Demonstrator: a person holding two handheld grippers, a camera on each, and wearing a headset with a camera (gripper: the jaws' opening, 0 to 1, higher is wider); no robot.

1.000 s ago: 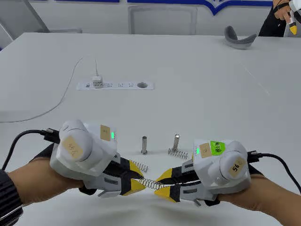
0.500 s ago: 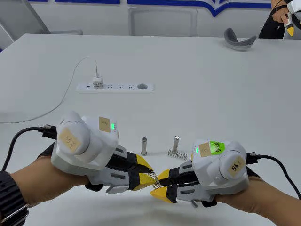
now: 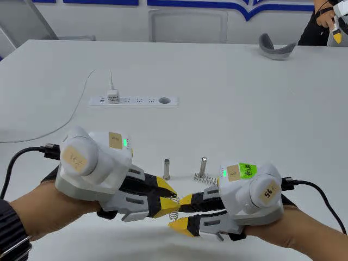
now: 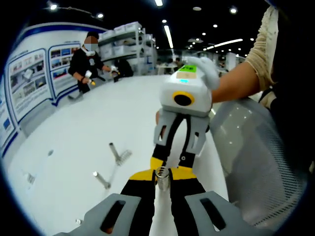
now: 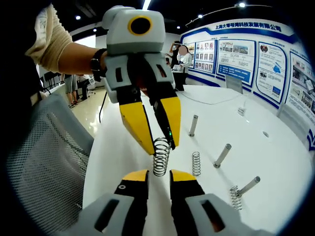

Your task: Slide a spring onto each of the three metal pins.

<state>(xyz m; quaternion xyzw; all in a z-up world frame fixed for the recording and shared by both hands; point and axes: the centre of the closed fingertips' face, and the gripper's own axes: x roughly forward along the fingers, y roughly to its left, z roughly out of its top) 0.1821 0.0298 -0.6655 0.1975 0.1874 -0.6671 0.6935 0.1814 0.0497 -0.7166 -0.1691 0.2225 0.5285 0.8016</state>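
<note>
Head view — spring [image 3: 174,213] in left tool [image 3: 170,201]

At bottom centre, the right gripper [image 5: 158,178], grey with black, yellow-tipped jaws, stands parted. Just above the gap hangs a small coiled metal spring [image 5: 160,156], its upper end pinched by the left gripper [image 5: 161,146], which reaches down from the top. On the white table [image 5: 275,162] at right stand three short metal pins [image 5: 222,155]. A second spring [image 5: 196,163] lies loose beside the middle pin, and a third spring [image 5: 235,191] lies at the lowest pin's foot.

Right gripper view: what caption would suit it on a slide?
Left claw pinches a spring just ahead of the open right claw; three metal pins stand on the white table.
</note>
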